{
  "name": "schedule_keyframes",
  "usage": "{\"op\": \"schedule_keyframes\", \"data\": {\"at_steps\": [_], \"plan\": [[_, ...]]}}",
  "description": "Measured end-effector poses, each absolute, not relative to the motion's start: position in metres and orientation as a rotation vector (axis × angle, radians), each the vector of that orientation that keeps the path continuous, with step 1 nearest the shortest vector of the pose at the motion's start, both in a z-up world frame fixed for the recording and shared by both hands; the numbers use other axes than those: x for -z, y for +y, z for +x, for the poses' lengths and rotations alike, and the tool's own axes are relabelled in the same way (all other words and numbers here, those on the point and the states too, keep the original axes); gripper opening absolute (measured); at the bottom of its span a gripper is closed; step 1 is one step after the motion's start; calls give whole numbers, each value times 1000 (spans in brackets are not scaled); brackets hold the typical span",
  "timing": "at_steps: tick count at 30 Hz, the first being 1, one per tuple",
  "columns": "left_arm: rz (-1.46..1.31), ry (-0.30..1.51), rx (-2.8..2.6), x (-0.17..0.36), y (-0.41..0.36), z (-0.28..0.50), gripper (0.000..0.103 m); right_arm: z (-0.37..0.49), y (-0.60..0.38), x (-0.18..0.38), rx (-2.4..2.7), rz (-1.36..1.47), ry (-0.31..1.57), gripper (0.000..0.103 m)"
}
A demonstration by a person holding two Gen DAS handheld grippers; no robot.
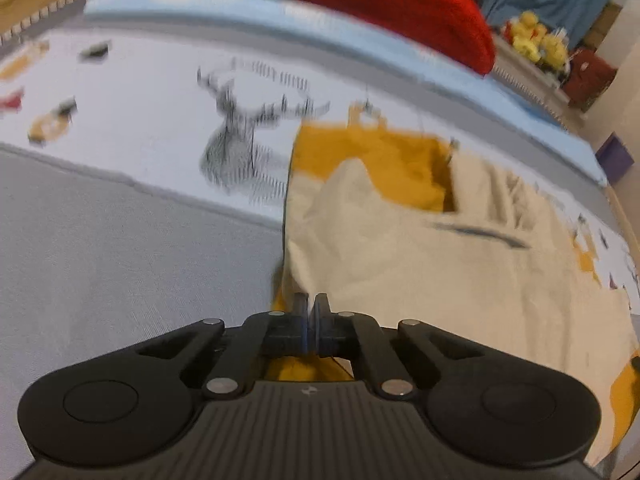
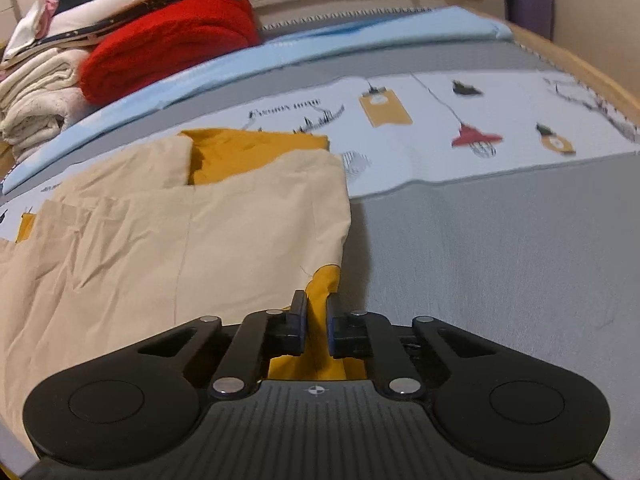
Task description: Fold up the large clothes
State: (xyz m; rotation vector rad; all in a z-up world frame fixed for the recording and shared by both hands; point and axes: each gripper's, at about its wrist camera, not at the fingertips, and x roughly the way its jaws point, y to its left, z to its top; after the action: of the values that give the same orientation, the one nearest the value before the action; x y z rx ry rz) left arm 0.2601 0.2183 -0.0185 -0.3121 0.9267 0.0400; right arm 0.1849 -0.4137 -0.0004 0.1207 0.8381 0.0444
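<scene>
A large beige cloth with a mustard-yellow underside (image 1: 440, 272) lies partly folded on the bed; it also shows in the right wrist view (image 2: 180, 232). My left gripper (image 1: 311, 304) is shut on the cloth's near left edge, with yellow fabric showing under the jaws. My right gripper (image 2: 316, 308) is shut on the cloth's near right corner, where a yellow flap (image 2: 320, 284) sits between the pads. Both hold the cloth low over the bed.
The bed has a grey, white and pale-blue printed cover (image 2: 500, 240) with a deer print (image 1: 240, 148). A red blanket (image 2: 168, 44) and stacked white linens (image 2: 36, 100) sit at the far side. Plush toys (image 1: 536, 40) line a shelf. A wooden bed edge (image 2: 592, 76) runs on the right.
</scene>
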Motion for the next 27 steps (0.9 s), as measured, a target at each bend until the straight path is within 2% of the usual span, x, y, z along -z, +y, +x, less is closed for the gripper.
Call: {"op": "schedule_keyframes", "data": {"at_steps": [8, 13, 19, 20, 22, 23, 24, 27], "plan": [[-299, 571, -26, -44, 226, 238, 2, 164, -394, -57, -24, 28, 436, 3], [-228, 461, -54, -55, 213, 259, 2, 191, -383, -64, 44, -6, 354, 3], [-253, 470, -122, -48, 208, 299, 2, 231, -370, -65, 90, -2, 314, 3], [-262, 484, -129, -43, 209, 307, 4, 236, -368, -64, 97, 5, 315, 2], [-267, 544, -152, -30, 208, 321, 16, 250, -363, -58, 127, 12, 338, 4], [-266, 575, -154, -26, 209, 326, 35, 260, -361, -52, 149, 24, 383, 5], [-256, 591, -150, -24, 208, 326, 45, 273, -363, -42, 174, 43, 474, 9], [-246, 599, -86, -27, 208, 321, 47, 293, -369, -10, 249, 72, 713, 13]]}}
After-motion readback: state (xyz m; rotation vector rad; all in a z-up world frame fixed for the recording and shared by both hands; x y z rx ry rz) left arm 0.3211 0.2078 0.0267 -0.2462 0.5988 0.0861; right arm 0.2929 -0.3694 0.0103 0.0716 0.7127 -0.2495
